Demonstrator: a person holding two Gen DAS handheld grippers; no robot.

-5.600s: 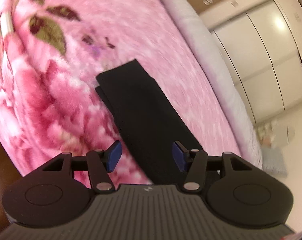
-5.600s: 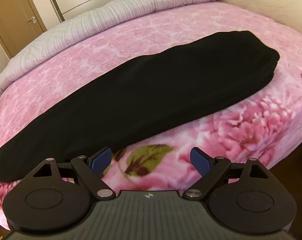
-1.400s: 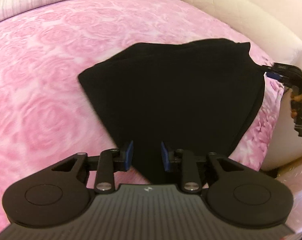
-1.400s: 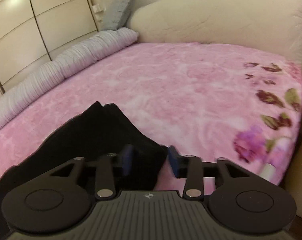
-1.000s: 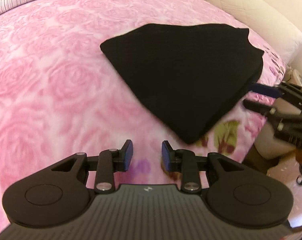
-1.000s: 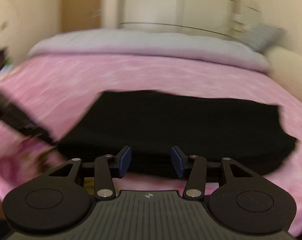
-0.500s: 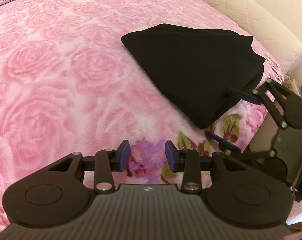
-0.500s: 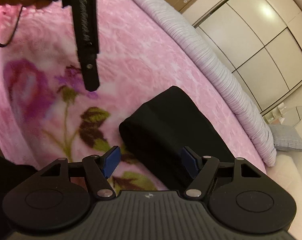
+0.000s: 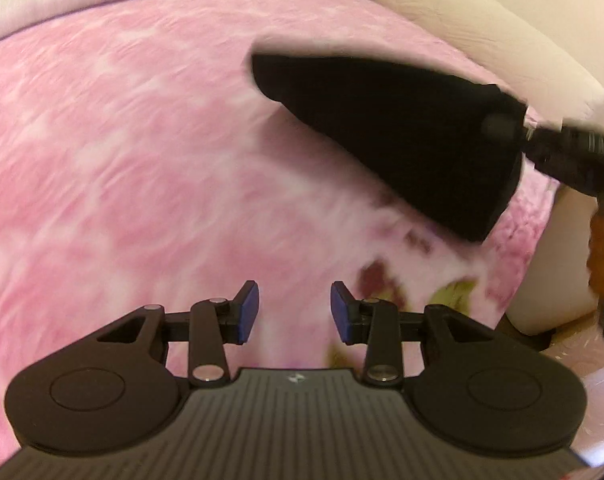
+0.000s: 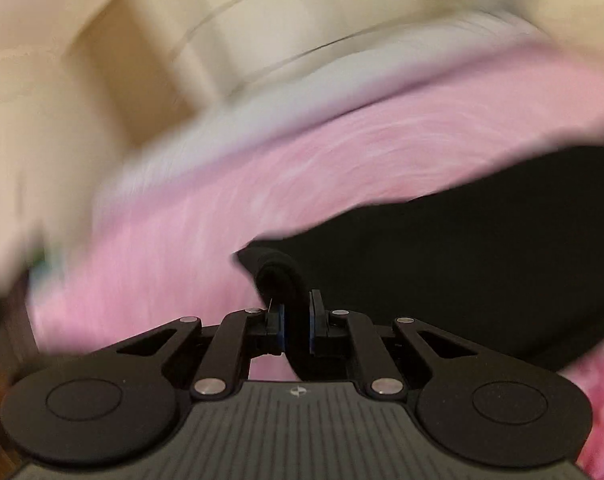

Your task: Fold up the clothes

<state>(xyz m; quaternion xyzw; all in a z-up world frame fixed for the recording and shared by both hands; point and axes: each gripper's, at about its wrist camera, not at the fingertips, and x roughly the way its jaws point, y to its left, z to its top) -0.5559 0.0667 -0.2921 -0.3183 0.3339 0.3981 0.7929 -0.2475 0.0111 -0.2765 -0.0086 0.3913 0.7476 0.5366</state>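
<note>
Right hand-held gripper (image 10: 295,326) pinching edge of folded black cloth garment (image 9: 402,132), garment lying on pink floral plush blanket (image 9: 134,168), left hand-held gripper (image 9: 294,312) spread, hovering over blanket near garment

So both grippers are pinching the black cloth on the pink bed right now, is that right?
Not quite. Only the right gripper pinches the black cloth, as the right wrist view shows. The left gripper is open above the pink bed, holding nothing.
</note>
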